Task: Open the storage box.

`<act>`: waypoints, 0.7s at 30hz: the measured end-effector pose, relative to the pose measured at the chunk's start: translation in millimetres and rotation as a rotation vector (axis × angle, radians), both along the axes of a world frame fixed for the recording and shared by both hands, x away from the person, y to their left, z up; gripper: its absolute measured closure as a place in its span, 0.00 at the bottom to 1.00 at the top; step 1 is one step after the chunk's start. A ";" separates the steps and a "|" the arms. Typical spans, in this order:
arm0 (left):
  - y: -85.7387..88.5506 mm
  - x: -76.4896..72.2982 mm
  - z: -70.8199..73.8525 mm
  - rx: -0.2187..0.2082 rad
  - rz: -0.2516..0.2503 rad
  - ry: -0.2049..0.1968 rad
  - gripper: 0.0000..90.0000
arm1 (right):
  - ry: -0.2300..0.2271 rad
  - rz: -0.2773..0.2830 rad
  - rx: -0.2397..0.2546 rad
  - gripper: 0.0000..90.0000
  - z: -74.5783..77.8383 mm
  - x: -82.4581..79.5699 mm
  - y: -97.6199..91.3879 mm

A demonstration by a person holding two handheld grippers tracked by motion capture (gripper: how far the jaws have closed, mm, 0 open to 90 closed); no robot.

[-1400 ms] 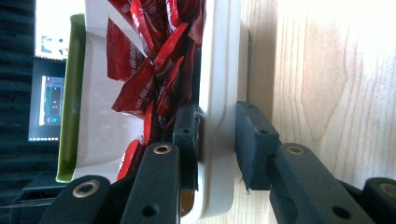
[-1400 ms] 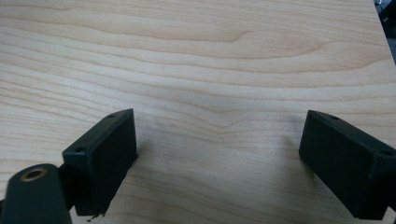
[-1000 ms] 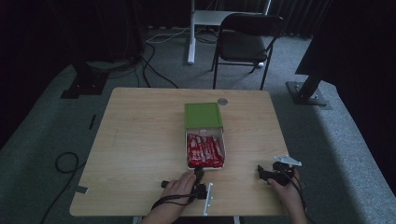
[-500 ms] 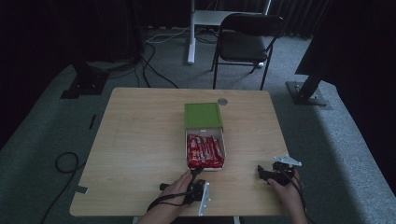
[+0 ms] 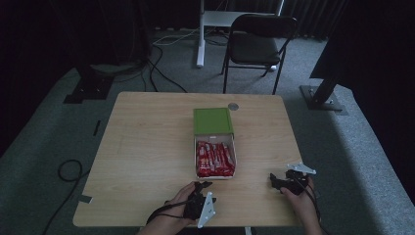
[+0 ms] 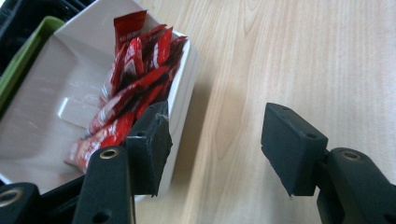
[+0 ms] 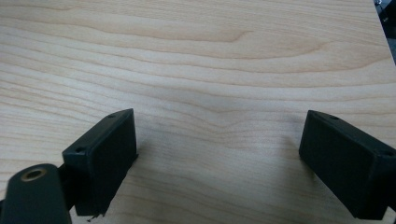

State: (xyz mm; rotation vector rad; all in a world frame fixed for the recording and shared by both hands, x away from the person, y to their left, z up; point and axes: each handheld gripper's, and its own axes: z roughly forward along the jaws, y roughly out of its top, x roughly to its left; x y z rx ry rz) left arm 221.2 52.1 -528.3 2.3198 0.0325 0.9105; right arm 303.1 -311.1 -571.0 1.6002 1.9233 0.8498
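Red snack packets [image 5: 214, 159] lie packed side by side in a white tray [image 5: 234, 157] near the middle of the wooden bench [image 5: 147, 147], their wrappers crinkled and overlapping; in the left gripper view the packets [image 6: 135, 79] crowd one side of the tray [image 6: 51, 98], with bare white floor on the other. A green box [image 5: 212, 120], seemingly the sleeve or lid of the same pack, sits touching the tray's far end. A small round grey disc [image 5: 234, 105] lies just beyond it, near the far edge of the bench.

The left gripper [image 5: 201, 188] hovers just short of the tray's near edge, its jaws spread wide with nothing between them; in its own view one jaw overlaps the tray's near wall while the other stands over bare wood. The right gripper [image 5: 277, 180] rests low over the bench, well to the right of the tray, also gaping and empty, with bare wood grain ahead of its jaws.

This looks like the approach before the first pick. The next move probably calls for the left gripper to rise over the wall, dip into the tray and pinch a single packet, without catching its neighbours or nudging the light tray.
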 end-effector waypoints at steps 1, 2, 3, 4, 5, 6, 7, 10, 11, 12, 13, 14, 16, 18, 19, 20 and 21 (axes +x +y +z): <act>2.6 0.3 0.0 -0.013 0.007 0.009 0.48 | 0.000 0.000 0.000 0.12 0.0 0.0 0.0; 5.4 0.9 0.1 -0.019 0.012 0.015 0.48 | 0.000 0.000 0.000 0.12 0.0 0.0 0.0; 8.2 1.5 -0.3 -0.027 0.021 0.022 0.48 | 0.000 0.000 0.000 0.12 0.0 0.0 0.0; 11.4 2.5 -0.3 -0.034 0.026 0.028 0.48 | 0.000 0.000 0.000 0.12 0.0 0.0 0.0; 14.8 3.4 -0.5 -0.040 0.032 0.038 0.48 | 0.000 0.000 0.000 0.12 0.0 0.0 0.0; 18.4 4.4 -0.9 -0.043 0.040 0.044 0.47 | 0.000 0.000 0.000 0.12 0.0 0.0 0.0; 22.3 5.1 -0.9 -0.039 0.045 0.048 0.47 | 0.000 0.000 0.000 0.12 0.0 0.0 0.0; 34.2 7.7 -0.9 -0.059 0.072 0.064 0.47 | 0.000 0.000 0.000 0.12 0.0 0.0 0.0; 38.4 8.9 -0.7 -0.069 0.084 0.069 0.47 | 0.000 0.000 0.000 0.12 0.0 0.0 0.0; 42.5 10.2 -0.5 -0.078 0.097 0.074 0.47 | 0.000 0.000 0.000 0.12 0.0 0.0 0.0; 46.5 11.6 -0.1 -0.080 0.110 0.073 0.47 | 0.000 -0.001 0.001 0.12 0.0 0.0 0.1; 50.2 12.8 0.7 -0.090 0.123 0.073 0.47 | 0.000 0.000 0.000 0.12 0.0 0.0 0.0; 57.0 14.8 2.7 -0.118 0.144 0.086 0.47 | -0.001 0.000 0.000 0.12 0.0 0.0 0.0; 63.5 16.8 4.7 -0.134 0.159 0.084 0.47 | -0.001 0.000 0.000 0.12 -0.1 0.0 0.0; 66.8 17.8 5.4 -0.142 0.168 0.087 0.47 | -0.001 0.000 0.000 0.12 0.0 0.0 0.0; 70.3 19.1 6.3 -0.147 0.176 0.088 0.47 | -0.001 0.000 0.000 0.12 -0.1 0.0 0.0; 73.7 20.2 6.7 -0.160 0.185 0.092 0.47 | 0.000 0.000 0.000 0.12 0.0 0.0 0.0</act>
